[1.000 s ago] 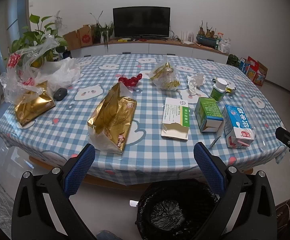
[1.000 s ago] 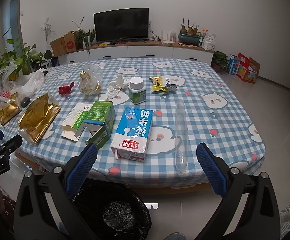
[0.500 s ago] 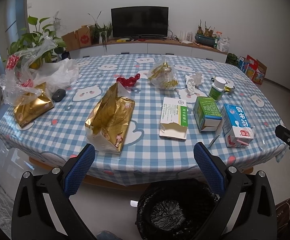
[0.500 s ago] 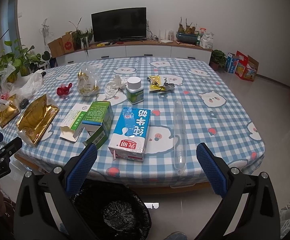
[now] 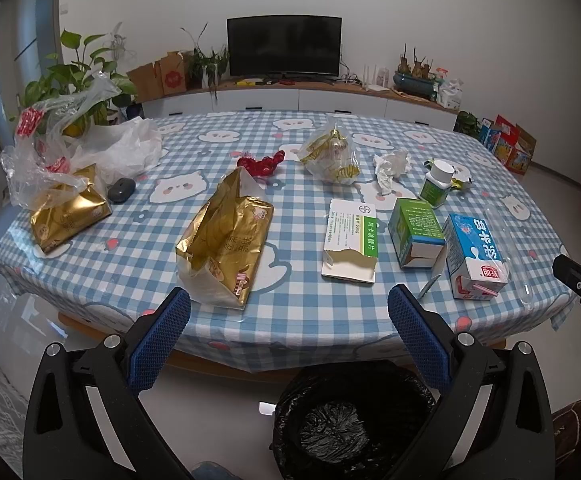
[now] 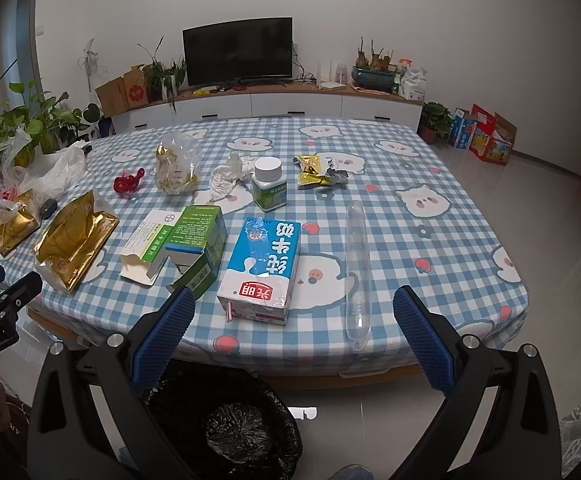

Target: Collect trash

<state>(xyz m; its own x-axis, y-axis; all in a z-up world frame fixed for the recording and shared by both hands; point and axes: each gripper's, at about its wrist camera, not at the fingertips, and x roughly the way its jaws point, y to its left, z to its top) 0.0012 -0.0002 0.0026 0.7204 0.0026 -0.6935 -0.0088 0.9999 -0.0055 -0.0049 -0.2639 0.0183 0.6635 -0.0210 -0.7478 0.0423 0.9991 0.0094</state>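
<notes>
Both grippers, left [image 5: 288, 312] and right [image 6: 293, 312], spread wide and empty; risk: milk carton [image 6: 260, 270] dripping if tilted, clear tube [image 6: 357, 268] rolling off table edge.

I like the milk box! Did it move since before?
No. The blue-and-white milk carton still lies beside the green cardboard box, on the same cartoon print of the checked tablecloth.

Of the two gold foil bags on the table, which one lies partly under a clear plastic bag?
The smaller gold bag at the table's left end, beside the dark grey mouse. The larger gold bag lies uncovered, nearer the middle.
</notes>
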